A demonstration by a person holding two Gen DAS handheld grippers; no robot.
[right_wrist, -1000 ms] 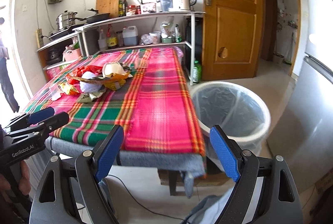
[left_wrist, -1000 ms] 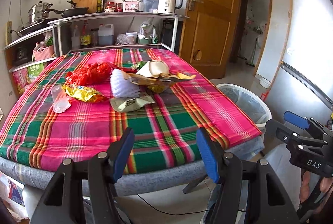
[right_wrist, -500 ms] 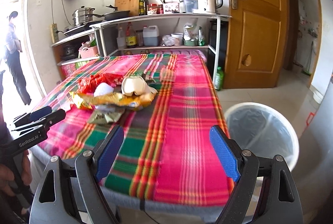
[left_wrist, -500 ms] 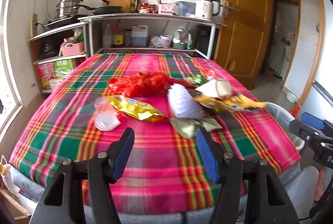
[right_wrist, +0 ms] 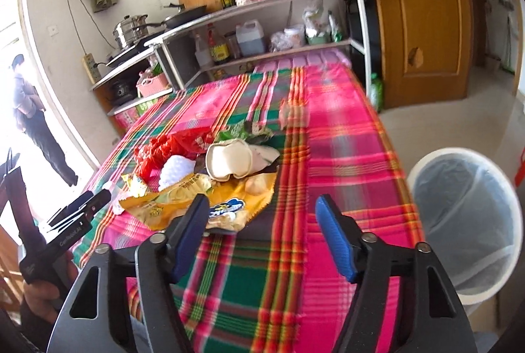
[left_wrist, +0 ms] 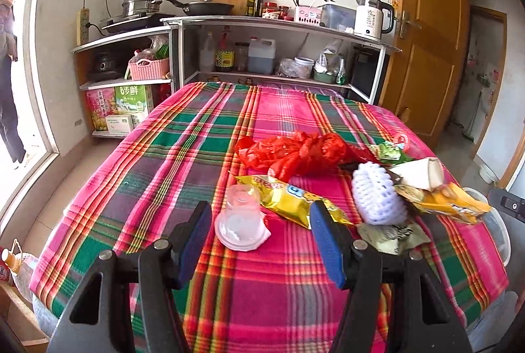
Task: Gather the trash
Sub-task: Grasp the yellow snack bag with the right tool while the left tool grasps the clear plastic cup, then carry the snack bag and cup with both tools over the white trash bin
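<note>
While both tongs are spread wide with nothing between their blue pads, the trash lies heaped on the plaid-covered tabletop. Seen from the left wrist camera, the left tongs sit at the lower middle of the frame, and a clear plastic cup lies on its side between the two pads without touching either. Just right of the cup, a yellow snack wrapper stretches diagonally, its right end passing behind the right pad. Above it, at centre right, is a crumpled red plastic bag. Further right, a white foam fruit net rests against a crushed paper cup and an orange chip bag, with a greenish wrapper below them near the tabletop's edge.

Seen from the right wrist camera, the right tongs occupy the lower middle, open and empty; the left pad overlaps the near edge of the orange chip bag in the picture, though whether it touches cannot be told. A white trash bin lined with a clear bag stands on the floor at the right edge, beside the tabletop. The left tongs show at the left edge, held in a hand
</note>
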